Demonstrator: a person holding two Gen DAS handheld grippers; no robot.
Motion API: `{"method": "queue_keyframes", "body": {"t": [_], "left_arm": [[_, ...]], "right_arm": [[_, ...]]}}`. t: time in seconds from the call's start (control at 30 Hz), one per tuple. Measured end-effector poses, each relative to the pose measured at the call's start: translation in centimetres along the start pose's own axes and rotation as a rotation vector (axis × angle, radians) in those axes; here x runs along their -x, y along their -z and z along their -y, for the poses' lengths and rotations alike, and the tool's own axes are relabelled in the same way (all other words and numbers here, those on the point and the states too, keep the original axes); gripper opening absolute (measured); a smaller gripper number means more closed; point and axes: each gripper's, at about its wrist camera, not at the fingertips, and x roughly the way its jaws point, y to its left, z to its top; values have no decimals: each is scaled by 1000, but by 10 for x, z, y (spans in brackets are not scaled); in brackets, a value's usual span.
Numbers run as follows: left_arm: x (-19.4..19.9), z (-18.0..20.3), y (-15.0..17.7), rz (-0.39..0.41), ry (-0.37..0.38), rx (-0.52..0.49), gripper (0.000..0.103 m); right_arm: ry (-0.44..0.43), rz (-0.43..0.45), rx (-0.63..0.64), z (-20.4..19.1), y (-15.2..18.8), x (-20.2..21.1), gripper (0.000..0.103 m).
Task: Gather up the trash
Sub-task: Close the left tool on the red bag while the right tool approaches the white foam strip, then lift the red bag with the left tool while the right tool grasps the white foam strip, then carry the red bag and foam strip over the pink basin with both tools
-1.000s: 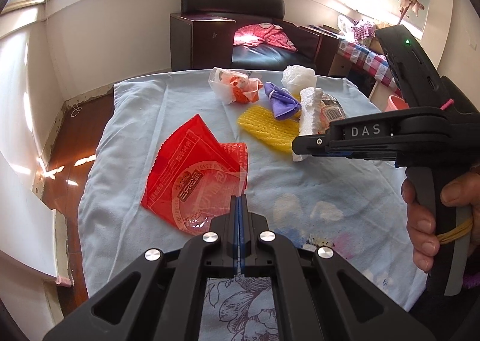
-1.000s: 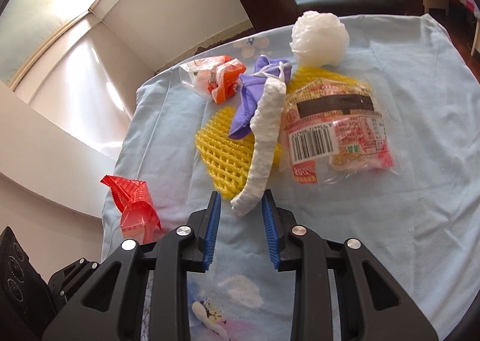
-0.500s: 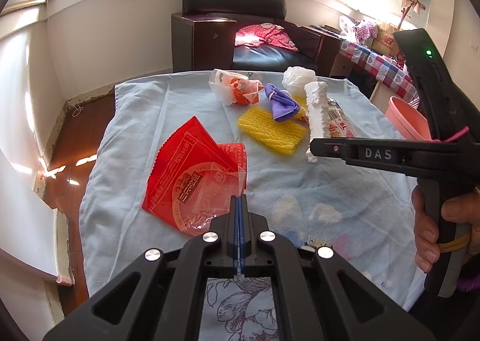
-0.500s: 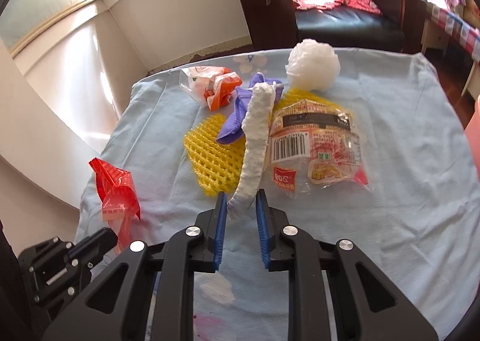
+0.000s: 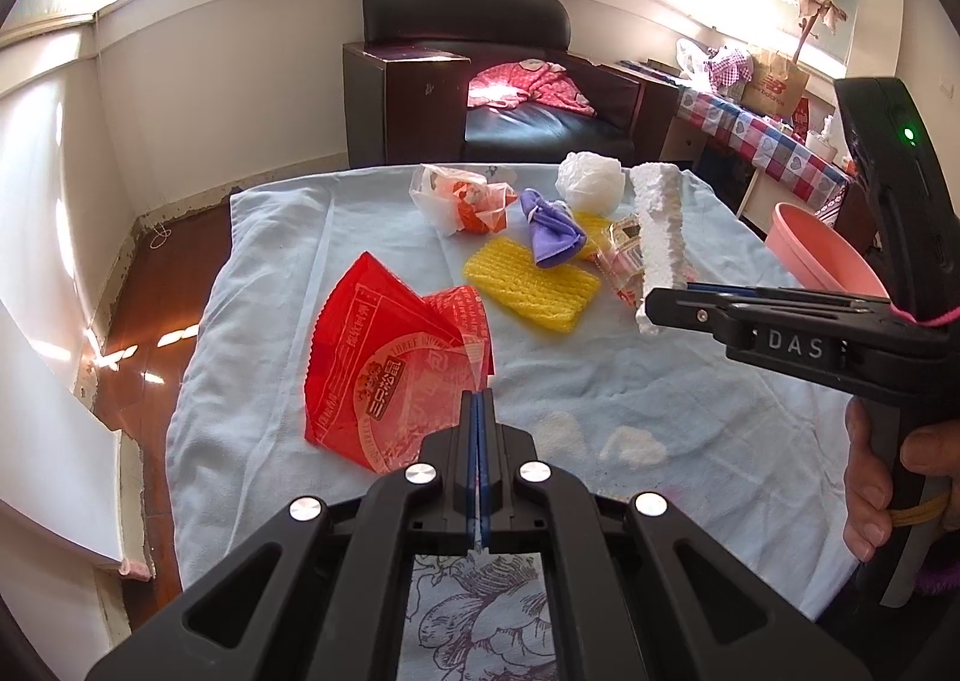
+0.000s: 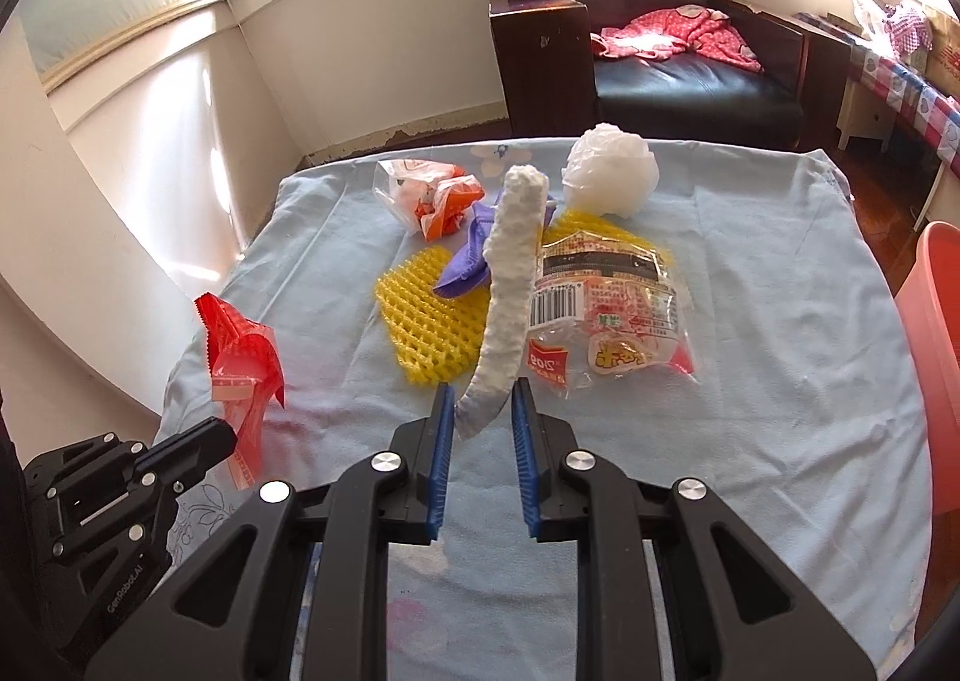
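Where visible, right gripper (image 5: 651,309) reads "DAS" (white).

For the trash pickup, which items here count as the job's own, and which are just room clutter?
Job:
- red wrapper, in left gripper
- white foam strip, in right gripper
- yellow foam net
- purple glove
- clear snack bag
- orange-white bag
- white plastic wad
- pink bin, likely the target

Clutter:
- black sofa
- pink garment

Rough white foam strip (image 6: 510,297), glossy red plastic wrapper (image 5: 390,369), matt cloth (image 6: 750,411)
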Motion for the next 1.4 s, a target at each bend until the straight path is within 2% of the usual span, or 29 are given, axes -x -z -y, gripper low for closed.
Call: {"method": "queue_keyframes", "body": {"t": [0.17,0.53,0.83,1.13,1.4], "left_arm": [[6,3,-5,29,14,1,0],[13,38,-33,117,104,-32,0],[13,86,-56,171,207,-89,0],[6,151,-82,209,314,-177,0],[-5,209,-98,220,410,-242,0]], "right_arm": [[-12,40,0,8,3,17,20],[87,115,-36,42,5,51,20],[161,166,-130,91,12,79,20],[237,218,-238,148,19,107,20],[302,230,-320,194,31,123,20]]}}
